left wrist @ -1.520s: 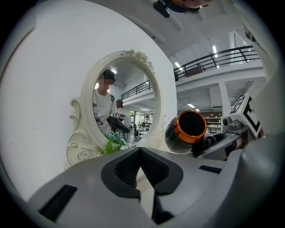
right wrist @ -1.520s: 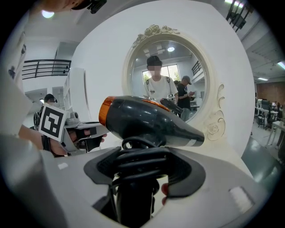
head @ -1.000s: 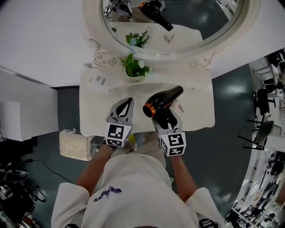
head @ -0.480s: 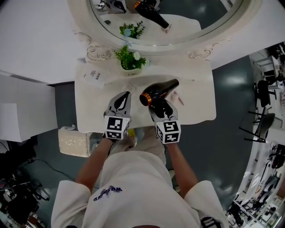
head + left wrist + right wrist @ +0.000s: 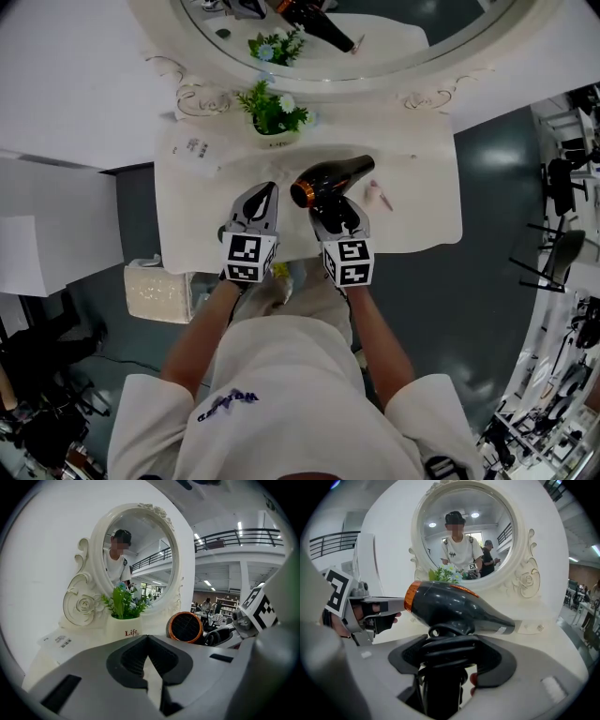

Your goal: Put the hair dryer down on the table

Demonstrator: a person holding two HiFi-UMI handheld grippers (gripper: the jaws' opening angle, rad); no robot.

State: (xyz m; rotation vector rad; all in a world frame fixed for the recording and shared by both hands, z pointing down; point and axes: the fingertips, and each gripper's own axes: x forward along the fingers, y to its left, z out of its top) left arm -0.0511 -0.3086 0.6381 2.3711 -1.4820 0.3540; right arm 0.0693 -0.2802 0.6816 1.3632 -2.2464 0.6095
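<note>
A black hair dryer (image 5: 333, 178) with an orange ring at its rear hangs just over the white dressing table (image 5: 417, 220), nozzle pointing right. My right gripper (image 5: 338, 212) is shut on its handle, where the coiled cord is bunched; in the right gripper view the hair dryer (image 5: 454, 609) lies crosswise above the right gripper (image 5: 450, 643). My left gripper (image 5: 269, 191) floats beside it on the left, shut and holding nothing. In the left gripper view the left gripper (image 5: 148, 639) points at the plant pot, with the hair dryer's orange rear grille (image 5: 185, 626) to its right.
A potted green plant (image 5: 274, 114) stands at the back under the ornate oval mirror (image 5: 412, 89). A printed card (image 5: 194, 150) lies at the back left. A small pink item (image 5: 379, 196) lies right of the hair dryer. On the floor to the left stands a box (image 5: 155, 295).
Both grippers have sunk toward the table top, the right one carrying the hair dryer down with it. Neither grip has altered.
</note>
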